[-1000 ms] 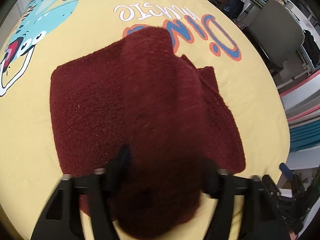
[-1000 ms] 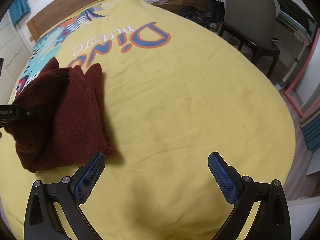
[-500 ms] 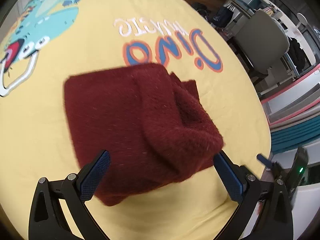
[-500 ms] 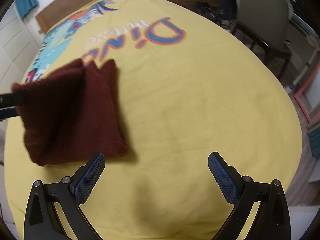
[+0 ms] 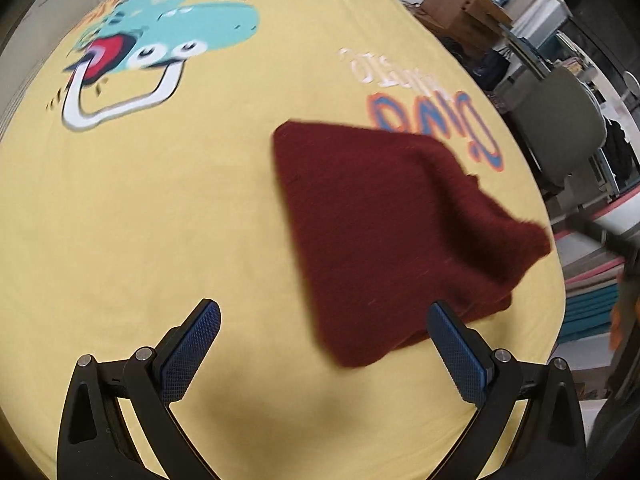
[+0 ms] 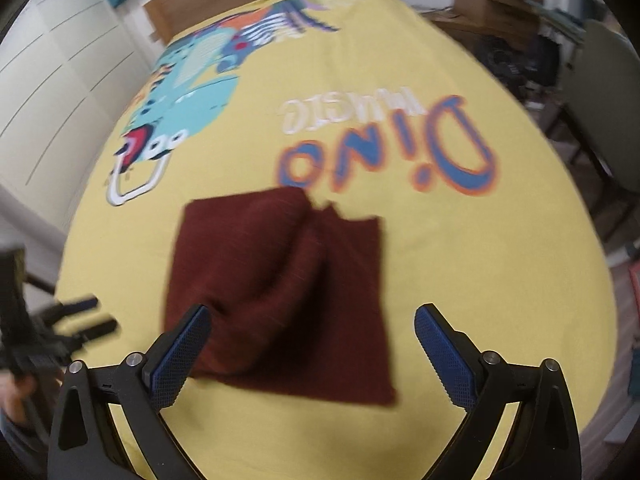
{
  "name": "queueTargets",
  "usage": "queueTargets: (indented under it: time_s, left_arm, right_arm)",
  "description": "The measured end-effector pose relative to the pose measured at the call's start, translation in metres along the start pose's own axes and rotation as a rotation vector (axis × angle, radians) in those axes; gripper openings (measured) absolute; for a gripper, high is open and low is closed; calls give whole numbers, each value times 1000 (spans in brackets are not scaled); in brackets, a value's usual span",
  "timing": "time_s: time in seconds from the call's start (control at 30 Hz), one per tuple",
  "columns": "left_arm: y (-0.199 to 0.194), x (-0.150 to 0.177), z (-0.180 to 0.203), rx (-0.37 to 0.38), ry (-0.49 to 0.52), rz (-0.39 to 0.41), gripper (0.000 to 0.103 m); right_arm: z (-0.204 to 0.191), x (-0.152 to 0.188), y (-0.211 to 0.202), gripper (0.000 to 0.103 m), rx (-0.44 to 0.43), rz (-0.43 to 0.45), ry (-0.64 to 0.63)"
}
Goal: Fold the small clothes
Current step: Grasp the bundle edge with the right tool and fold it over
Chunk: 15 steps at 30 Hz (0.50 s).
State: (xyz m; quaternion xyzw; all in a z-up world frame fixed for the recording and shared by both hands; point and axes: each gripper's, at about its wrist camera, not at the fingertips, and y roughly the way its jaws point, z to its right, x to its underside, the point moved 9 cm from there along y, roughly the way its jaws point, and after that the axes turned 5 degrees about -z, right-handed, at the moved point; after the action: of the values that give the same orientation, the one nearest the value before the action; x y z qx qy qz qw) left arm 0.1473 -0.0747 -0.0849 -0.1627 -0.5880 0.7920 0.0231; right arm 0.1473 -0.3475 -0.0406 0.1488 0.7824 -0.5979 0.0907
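A dark red knitted garment (image 5: pixel 392 232) lies folded on the yellow bedspread (image 5: pixel 160 208), with a raised ridge across its middle. In the right wrist view the dark red garment (image 6: pixel 288 288) lies just ahead of the fingers. My left gripper (image 5: pixel 322 344) is open and empty, to the left of the garment's near corner. My right gripper (image 6: pixel 310 344) is open and empty, just above the garment's near edge. The left gripper also shows in the right wrist view (image 6: pixel 86 316), at the far left.
The bedspread carries a dinosaur print (image 6: pixel 188 92) and "Dino music" lettering (image 6: pixel 400 148). A grey chair (image 5: pixel 560 124) and cardboard boxes (image 5: pixel 460 4) stand to the right of the bed. White cupboards (image 6: pixel 52 92) stand to its left.
My left gripper has let go of the garment, opened and drawn back to the left. The garment has dropped flat onto the bed. My right gripper has swung left over it.
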Motion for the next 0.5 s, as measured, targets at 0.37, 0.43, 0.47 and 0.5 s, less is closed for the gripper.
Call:
queueTargets:
  time_s: [0.37,0.43,0.47,0.5]
  left_arm:
    - [10,29,-28,28,-34,-25,102]
    - [12,31,-26,31,-31,-29,102]
    - [14,31,-25,29,-26,-31,102]
    - [14,32,-24,26,-19,-32,102]
  right_arm:
    - [-51,-1,100,69,24,-307,-76]
    - [-40,13,113,60,33,-347,-61]
    - [-34,19,116,42,33,-353,-50]
    - [-28,23,118,31,10,-352,-19]
